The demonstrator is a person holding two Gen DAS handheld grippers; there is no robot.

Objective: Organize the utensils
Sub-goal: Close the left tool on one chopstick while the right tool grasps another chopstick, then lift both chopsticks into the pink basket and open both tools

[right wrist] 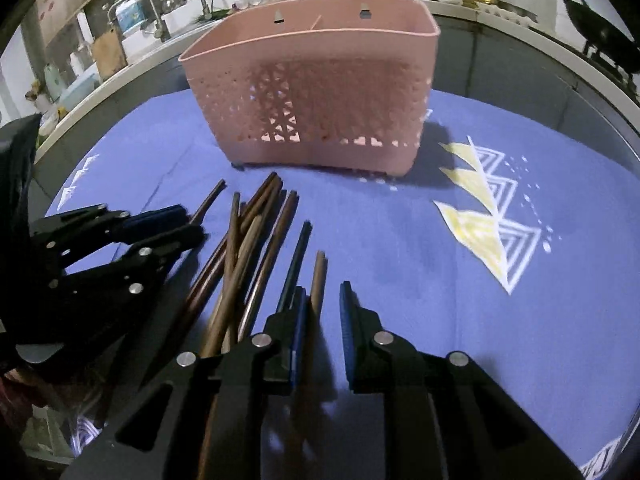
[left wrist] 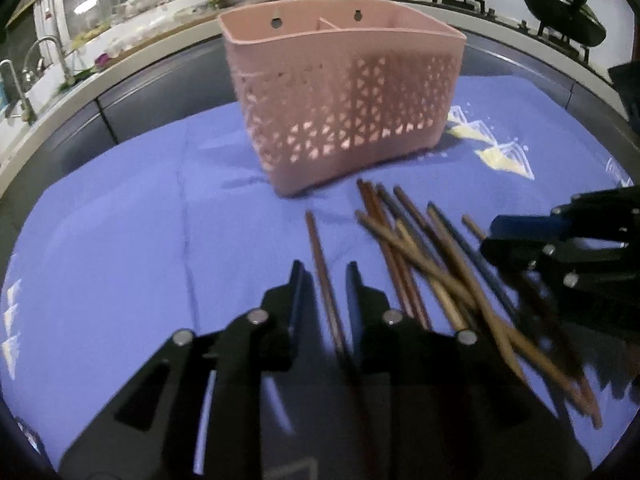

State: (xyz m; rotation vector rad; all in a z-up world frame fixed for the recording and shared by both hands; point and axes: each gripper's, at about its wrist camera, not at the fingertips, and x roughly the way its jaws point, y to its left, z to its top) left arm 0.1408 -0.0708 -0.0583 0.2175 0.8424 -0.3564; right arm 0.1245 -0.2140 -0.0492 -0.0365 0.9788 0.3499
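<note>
Centre-frame on the blue-cloth table (left wrist: 120, 240): loose brown wooden chopsticks (left wrist: 420, 264), crossed. Left gripper (left wrist: 324, 276) tilted down, fingers narrowly apart, one chopstick (left wrist: 320, 256) between them, grip uncertain. Right gripper (right wrist: 324, 292) likewise, straddling another chopstick (right wrist: 319, 276). Pink perforated plastic holder (left wrist: 340, 92) upright behind; open cloth left.

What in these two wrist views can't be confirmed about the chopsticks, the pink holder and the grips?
- Pink holder: its inside, hidden by the front wall in both views.
- Chopstick pile: exact count, motion-blurred and overlapping; lower ends run under the right gripper.
- Single chopstick at the left gripper: whether the fingers press it.
- Right gripper's chopstick: contact unclear, lower end behind the fingers.
</note>
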